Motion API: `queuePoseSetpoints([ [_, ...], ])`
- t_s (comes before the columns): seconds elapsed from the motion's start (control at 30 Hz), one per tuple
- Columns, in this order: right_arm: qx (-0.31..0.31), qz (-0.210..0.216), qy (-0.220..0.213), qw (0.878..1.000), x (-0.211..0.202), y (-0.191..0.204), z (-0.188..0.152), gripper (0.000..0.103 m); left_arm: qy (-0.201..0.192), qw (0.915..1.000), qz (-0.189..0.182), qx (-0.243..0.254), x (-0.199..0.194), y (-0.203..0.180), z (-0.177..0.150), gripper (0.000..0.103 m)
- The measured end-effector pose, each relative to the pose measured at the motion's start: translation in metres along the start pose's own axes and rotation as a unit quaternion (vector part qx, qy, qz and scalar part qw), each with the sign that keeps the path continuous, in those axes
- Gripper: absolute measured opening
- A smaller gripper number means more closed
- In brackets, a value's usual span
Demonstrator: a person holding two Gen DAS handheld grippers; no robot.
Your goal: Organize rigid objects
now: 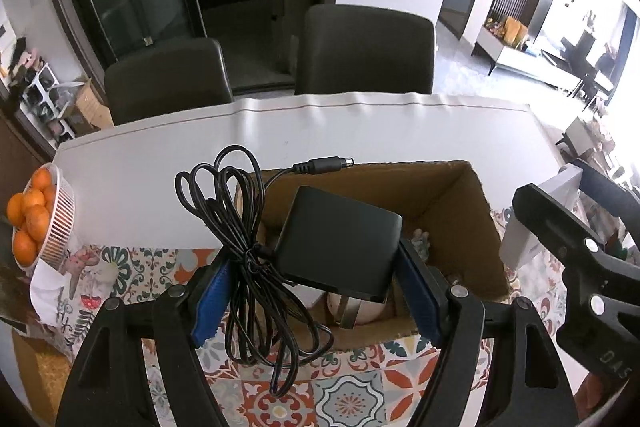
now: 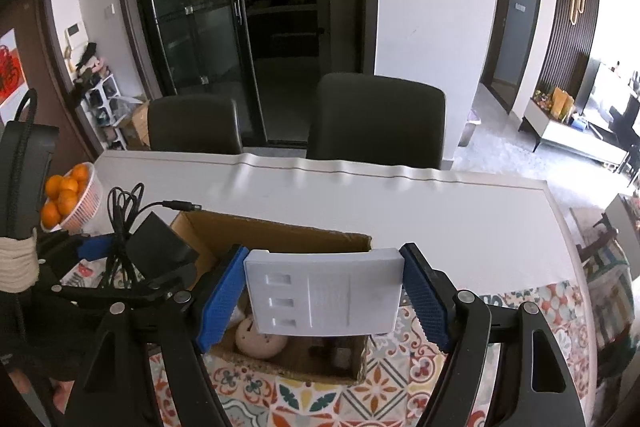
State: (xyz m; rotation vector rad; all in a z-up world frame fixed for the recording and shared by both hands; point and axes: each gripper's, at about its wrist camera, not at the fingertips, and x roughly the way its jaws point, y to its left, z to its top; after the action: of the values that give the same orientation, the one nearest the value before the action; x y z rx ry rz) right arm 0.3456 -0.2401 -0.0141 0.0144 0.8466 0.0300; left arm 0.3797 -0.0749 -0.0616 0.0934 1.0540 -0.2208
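My left gripper (image 1: pixel 316 291) is shut on a black power adapter (image 1: pixel 340 239) with its bundled black cable (image 1: pixel 248 259) hanging to the left. It holds them above the near left part of an open cardboard box (image 1: pixel 452 187). My right gripper (image 2: pixel 324 295) is shut on a white rectangular plastic block (image 2: pixel 324 291) with three slots, held above the same box (image 2: pixel 280 231). The adapter (image 2: pixel 160 247) and left gripper show at the left of the right wrist view. A round beige object (image 2: pixel 258 341) lies inside the box.
The box stands on a patterned tile mat (image 2: pixel 360 399) on a white table (image 2: pixel 360 199). A white basket of oranges (image 1: pixel 44 223) sits at the table's left edge. Two dark chairs (image 2: pixel 380 119) stand behind the table.
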Motion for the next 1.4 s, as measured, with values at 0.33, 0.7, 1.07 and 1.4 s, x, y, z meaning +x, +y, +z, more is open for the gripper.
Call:
queuePoseSetpoints([
  [0.33, 0.005, 0.008, 0.017, 1.000, 0.019, -0.004, 0.004, 0.076, -0.042, 0.9970, 0.064, -0.007, -0.015, 0.011, 0.006, 0.096],
  [0.7, -0.021, 0.014, 0.043, 0.999, 0.038, 0.026, 0.002, 0.077, -0.060, 0.9858, 0.152, -0.038, -0.024, 0.050, -0.012, 0.100],
  [1.07, -0.009, -0.030, 0.033, 0.999, 0.003, 0.021, -0.017, 0.084, -0.086, 0.9848, 0.147, -0.033, -0.052, 0.046, -0.040, 0.100],
  [1.4, -0.004, -0.056, -0.026, 0.998, -0.080, 0.016, -0.049, 0.090, -0.144, 0.9803, 0.133, -0.023, -0.115, 0.025, -0.086, 0.103],
])
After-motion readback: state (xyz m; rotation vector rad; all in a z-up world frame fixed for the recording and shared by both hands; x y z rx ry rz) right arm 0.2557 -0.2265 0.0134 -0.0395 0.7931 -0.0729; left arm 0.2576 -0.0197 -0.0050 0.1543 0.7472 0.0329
